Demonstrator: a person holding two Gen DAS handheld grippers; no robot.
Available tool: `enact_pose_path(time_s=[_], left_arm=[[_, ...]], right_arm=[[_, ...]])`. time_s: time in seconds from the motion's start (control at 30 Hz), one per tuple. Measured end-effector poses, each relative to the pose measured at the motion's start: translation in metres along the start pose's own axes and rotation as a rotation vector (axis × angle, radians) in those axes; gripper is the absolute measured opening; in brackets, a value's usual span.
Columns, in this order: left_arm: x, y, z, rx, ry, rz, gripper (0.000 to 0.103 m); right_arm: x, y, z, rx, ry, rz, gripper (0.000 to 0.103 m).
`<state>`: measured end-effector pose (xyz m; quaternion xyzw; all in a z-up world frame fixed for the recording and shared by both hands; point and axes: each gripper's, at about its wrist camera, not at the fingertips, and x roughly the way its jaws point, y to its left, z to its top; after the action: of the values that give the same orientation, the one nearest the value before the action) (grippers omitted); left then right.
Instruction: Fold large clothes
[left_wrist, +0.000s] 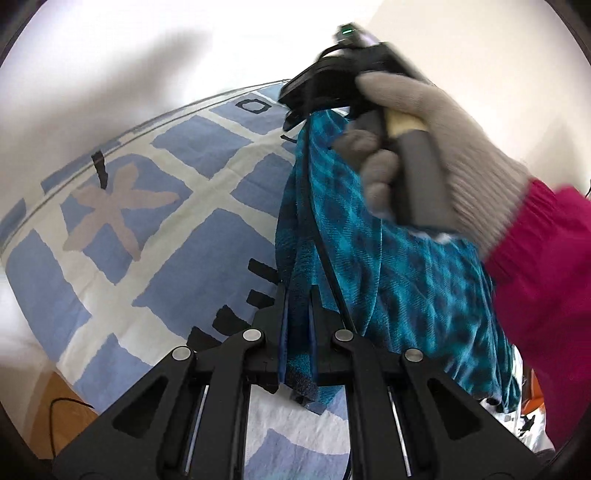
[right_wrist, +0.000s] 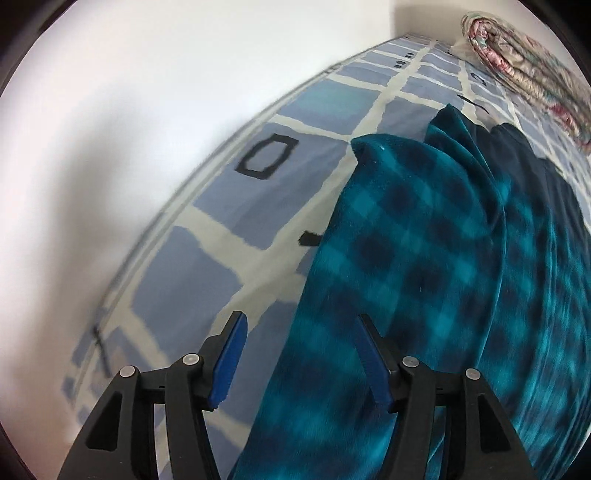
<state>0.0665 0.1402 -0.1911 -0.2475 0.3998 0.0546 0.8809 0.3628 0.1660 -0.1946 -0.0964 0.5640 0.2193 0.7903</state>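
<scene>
A teal and dark blue checked fleece garment hangs lifted above a bed. My left gripper is shut on a bunched edge of it. In the left wrist view the right gripper is held by a grey-gloved hand and sits at the garment's upper end; its fingertips are hidden there. In the right wrist view my right gripper is open, with the garment lying under and past its right finger, and nothing is pinched between the blue pads.
The bed cover is blue and white checked with black marks and a grey star shape. A white wall runs behind the bed. A rolled floral quilt lies at the far right. Wooden floor shows at lower left.
</scene>
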Motion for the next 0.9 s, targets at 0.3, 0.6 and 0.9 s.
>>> enact_pose_path(time_s=[0.3, 0.6, 0.9], left_arm=[[-0.004, -0.002, 0.001, 0.024, -0.005, -0.008, 0.006], [-0.004, -0.008, -0.002, 0.041, -0.005, -0.007, 0.006], [-0.002, -0.01, -0.004, 0.05, -0.002, 0.006, 0.006]], right_arm=[[0.035, -0.003, 0.031, 0.009, 0.016, -0.077, 0.062], [0.056, 0.009, 0.038, -0.05, 0.012, -0.193, 0.059], [0.068, 0.016, 0.034, -0.114, 0.018, -0.277, 0.036]])
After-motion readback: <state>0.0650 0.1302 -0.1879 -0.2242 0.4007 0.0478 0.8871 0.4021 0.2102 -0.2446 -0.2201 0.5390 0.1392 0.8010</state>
